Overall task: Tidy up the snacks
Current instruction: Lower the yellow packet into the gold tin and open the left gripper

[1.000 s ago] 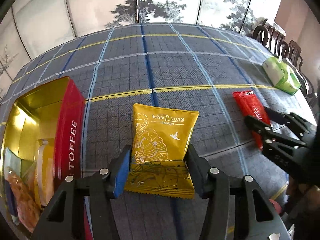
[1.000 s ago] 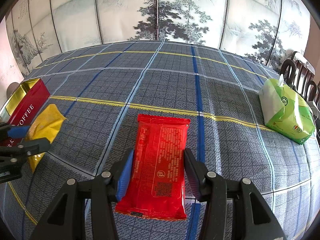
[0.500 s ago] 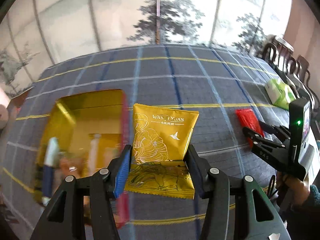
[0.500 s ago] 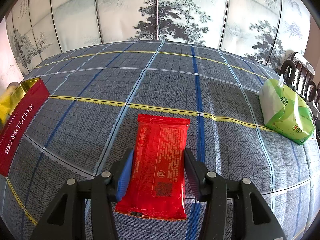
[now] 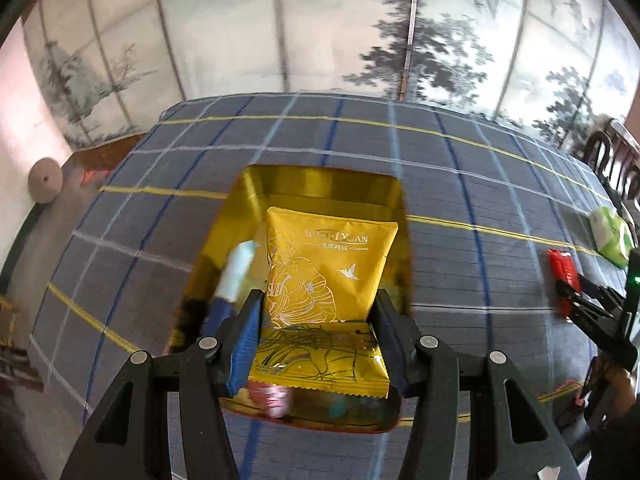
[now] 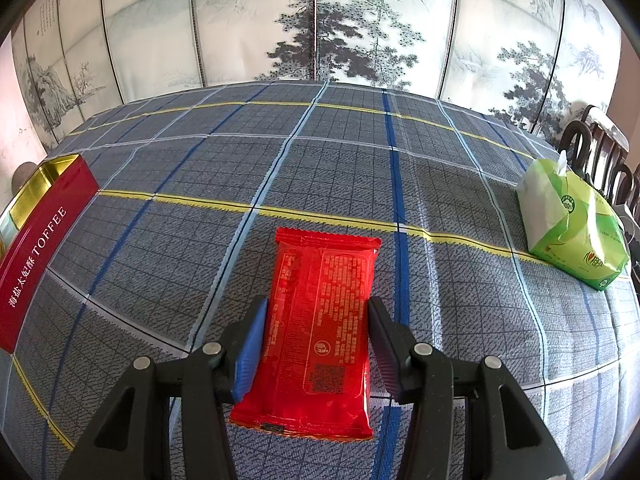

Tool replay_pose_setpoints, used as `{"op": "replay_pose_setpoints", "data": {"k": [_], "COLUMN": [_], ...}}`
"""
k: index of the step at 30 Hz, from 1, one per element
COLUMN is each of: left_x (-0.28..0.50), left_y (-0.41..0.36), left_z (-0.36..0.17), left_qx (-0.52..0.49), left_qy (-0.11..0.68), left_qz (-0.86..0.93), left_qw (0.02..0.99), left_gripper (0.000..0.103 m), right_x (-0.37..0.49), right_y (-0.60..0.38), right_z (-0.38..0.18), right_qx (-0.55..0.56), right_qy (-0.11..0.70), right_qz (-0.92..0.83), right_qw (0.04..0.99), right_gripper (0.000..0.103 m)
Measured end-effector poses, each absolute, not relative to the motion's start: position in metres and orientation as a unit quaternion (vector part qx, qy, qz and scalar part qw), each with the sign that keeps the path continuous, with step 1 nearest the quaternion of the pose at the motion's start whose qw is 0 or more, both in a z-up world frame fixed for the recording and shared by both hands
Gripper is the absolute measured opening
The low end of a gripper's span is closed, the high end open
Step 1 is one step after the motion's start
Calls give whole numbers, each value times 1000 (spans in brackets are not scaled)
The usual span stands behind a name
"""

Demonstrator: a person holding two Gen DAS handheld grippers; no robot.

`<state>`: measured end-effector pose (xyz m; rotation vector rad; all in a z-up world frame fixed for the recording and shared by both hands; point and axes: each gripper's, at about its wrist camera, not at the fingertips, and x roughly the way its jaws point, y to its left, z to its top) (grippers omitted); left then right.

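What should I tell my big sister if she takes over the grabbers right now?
Left gripper: shut on the yellow snack packet, held over the open toffee tin, which already has some snacks inside.
Right gripper: shut on the red snack packet, over the checked tablecloth.
Done: both packets gripped.
Left: drop the yellow one in the tin, then bring the red one over. The green tissue pack sits far right.

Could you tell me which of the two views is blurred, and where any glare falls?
Left wrist view: motion blur smears the tin and its contents, while the yellow packet in the left gripper stays sharp. Right wrist view: crisp throughout; soft sheen on the red packet between the right gripper fingers; fisheye bends the tablecloth lines.
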<state>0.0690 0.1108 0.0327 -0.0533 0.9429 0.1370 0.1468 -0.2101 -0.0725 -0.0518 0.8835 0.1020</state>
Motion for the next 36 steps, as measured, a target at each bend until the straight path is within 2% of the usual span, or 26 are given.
{"op": "replay_pose_setpoints", "data": {"k": [20, 36], "left_x": [62, 58], "left_y": [155, 157], "left_z": [-3, -2], "left_qx": [-33, -24], "left_qy": [488, 490], "left_qz": [100, 84], "left_qw": [867, 868], "left_gripper": [49, 52], "right_x": [147, 151], "right_y": [-209, -214], "right_z": [-72, -71], "right_qx": [-27, -24], "right_qy": [427, 439], "right_qz": [49, 44], "right_qw": [903, 897], "right_gripper": [51, 51]}}
